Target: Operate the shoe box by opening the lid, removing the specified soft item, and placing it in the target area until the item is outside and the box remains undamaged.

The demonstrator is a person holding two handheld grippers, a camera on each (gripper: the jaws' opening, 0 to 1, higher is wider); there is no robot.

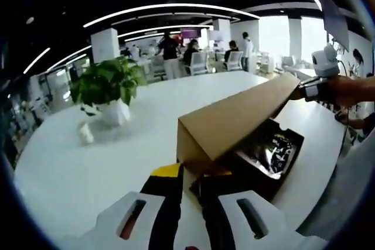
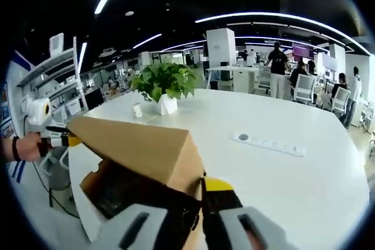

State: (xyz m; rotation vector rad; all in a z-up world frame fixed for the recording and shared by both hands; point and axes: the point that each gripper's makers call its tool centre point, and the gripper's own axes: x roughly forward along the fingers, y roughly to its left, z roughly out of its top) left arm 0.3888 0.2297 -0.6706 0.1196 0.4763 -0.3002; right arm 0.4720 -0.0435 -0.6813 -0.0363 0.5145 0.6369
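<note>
Plain kraft-brown cardboard lid (image 1: 234, 118) rides over a black shoe-box base (image 1: 266, 171). Inside that base, a glossy black soft item (image 1: 275, 147) flashes silver-white glints. Beside the lid's near corner, the left gripper (image 1: 190, 209) shows white jaw housings, black pads and a yellow tip. Behind the lid, green leafy plant (image 1: 108, 83) sits in a white pot (image 1: 115, 112) on the white round table (image 1: 146, 144).

opposite close views, shared shoe box (image 1: 234, 124)

I cannot see most of the shoe box (image 2: 111, 194) interior; the raised lid (image 2: 137, 147) hides it, perhaps the soft item too.
</note>
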